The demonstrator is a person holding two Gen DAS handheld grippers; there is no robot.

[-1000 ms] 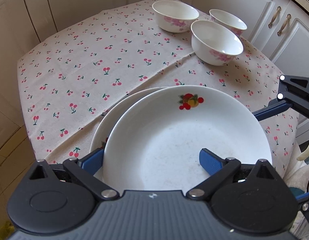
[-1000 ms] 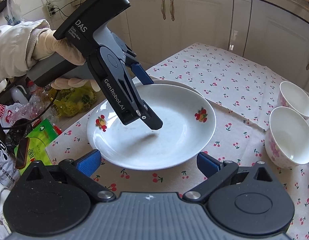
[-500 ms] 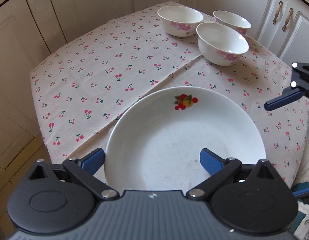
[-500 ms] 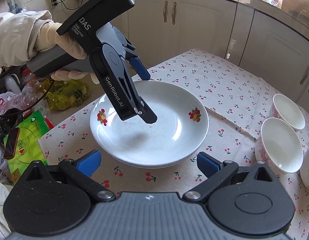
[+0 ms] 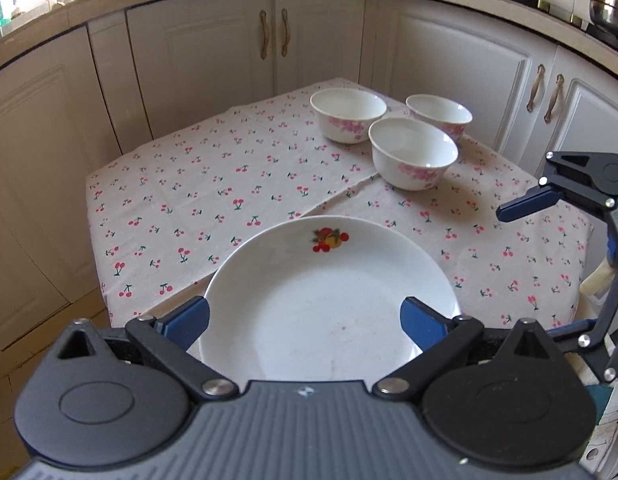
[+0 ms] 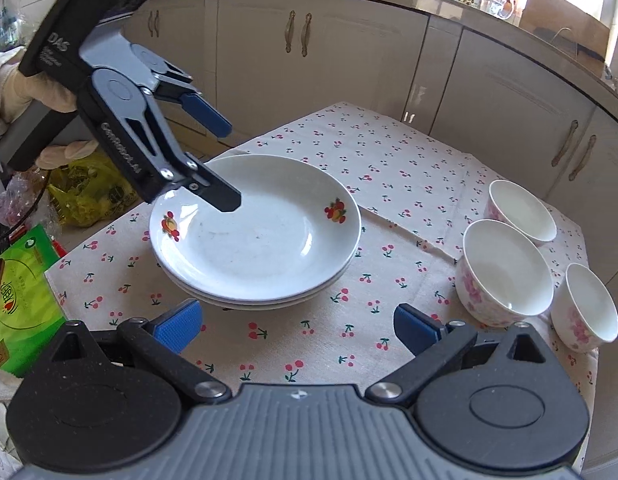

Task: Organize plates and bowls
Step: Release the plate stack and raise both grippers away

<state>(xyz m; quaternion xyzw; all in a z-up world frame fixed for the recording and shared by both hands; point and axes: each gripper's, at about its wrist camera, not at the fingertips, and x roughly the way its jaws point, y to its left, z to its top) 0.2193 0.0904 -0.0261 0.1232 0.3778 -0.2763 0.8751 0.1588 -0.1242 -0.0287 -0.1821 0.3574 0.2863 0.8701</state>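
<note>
Your left gripper [image 6: 225, 164] hangs wide open and empty over the near rim of the stacked plates [image 6: 261, 240] on the cherry-print tablecloth [image 6: 389, 176], three bowls [image 6: 505, 268] to their right, your right gripper [image 6: 297, 328] equally wide, holding nothing.

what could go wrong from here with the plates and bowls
The plate stack sits near the table's corner edge, so a nudge from the open left gripper, whose lower finger hangs over the rim, might push it toward the drop. The three bowls stand close together; reaching for one with the right gripper may knock another.
</note>
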